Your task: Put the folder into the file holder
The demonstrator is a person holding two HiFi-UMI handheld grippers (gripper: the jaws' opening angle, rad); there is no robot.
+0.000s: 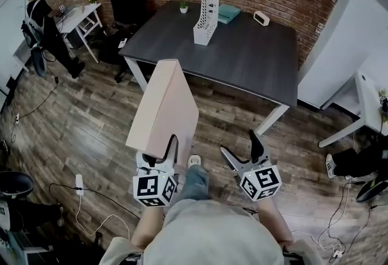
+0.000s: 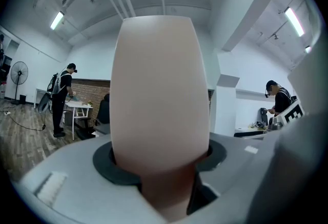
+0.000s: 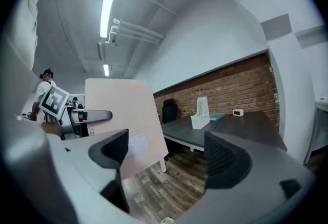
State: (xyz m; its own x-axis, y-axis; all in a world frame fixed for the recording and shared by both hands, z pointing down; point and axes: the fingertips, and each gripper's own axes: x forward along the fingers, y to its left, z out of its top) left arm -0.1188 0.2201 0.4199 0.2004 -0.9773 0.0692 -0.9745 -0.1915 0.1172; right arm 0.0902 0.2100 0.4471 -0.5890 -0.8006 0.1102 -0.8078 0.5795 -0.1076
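Upright folder [image 1: 163, 109] well short of the file holder [image 1: 206, 17] on the dark surface [image 1: 242, 57].
Grasped at its lower edge by the left claw [image 1: 160, 153]; right claw [image 1: 240, 147] released, empty, just beside it. Keep the clamp firm, step close, steady the top with the free claw, then line up with the slot before lowering.

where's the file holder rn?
Head view: file holder stands upright on the dark table, far side, between a small plant and a teal item.
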